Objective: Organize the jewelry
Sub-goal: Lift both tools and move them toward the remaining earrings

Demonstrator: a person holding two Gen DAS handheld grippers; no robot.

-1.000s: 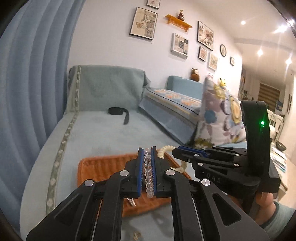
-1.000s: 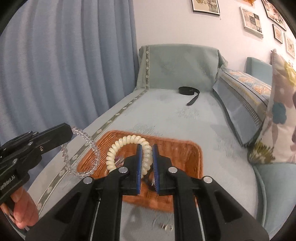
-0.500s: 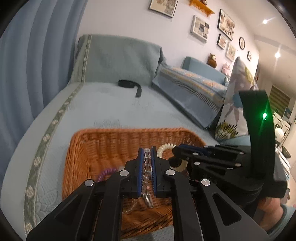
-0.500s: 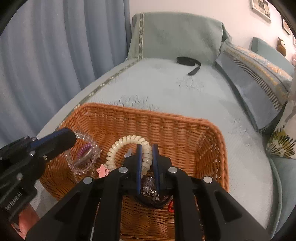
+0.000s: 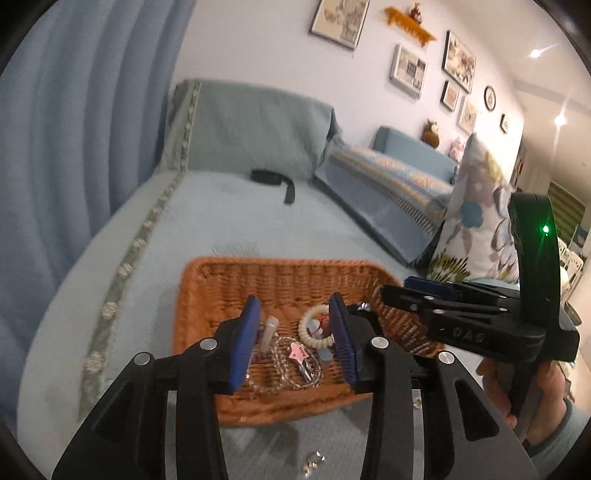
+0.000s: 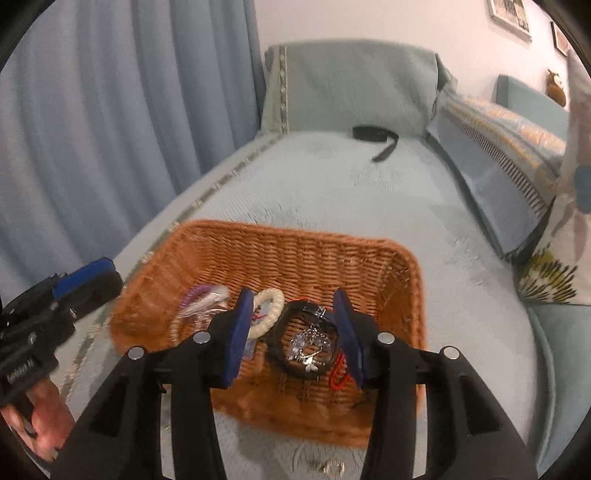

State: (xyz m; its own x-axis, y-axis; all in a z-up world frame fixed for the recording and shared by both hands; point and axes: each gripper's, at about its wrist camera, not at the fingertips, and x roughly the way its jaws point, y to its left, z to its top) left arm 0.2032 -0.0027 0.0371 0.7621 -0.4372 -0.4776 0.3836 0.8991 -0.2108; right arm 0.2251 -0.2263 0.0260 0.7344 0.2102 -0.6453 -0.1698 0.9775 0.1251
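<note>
Two hand-held grippers are hovering over the wicker basket (image 5: 192,295) right now: we're holding the left hand-held gripper (image 5: 293,332) and the right hand-held gripper (image 6: 295,328) side by side above it, and both have just been opening, so the jaws are standing apart with nothing between the blue pads. The clear bead bracelet (image 5: 284,369) is lying on the basket floor under the left one, and the cream coil bracelet (image 6: 269,306) is sitting just beside the black bracelet (image 6: 295,350) under the right one, so we're guessing both pieces are dropped where they belong. Keeping the jaws low over the basket makes sense, since small stuff bounces. We're also seeing a pink charm (image 5: 298,350), a purple coil (image 6: 197,291) and something red (image 6: 338,373) in there, plus a tiny silver piece (image 5: 312,461) on the cover outside the basket, probably next. Everything is resting on a pale blue quilted daybed (image 6: 369,192), soft and a bit wobbly for a basket, with blue curtains (image 6: 110,110), cushions (image 5: 476,221), a black strap (image 5: 273,179) and framed pictures (image 5: 340,22) around.
</note>
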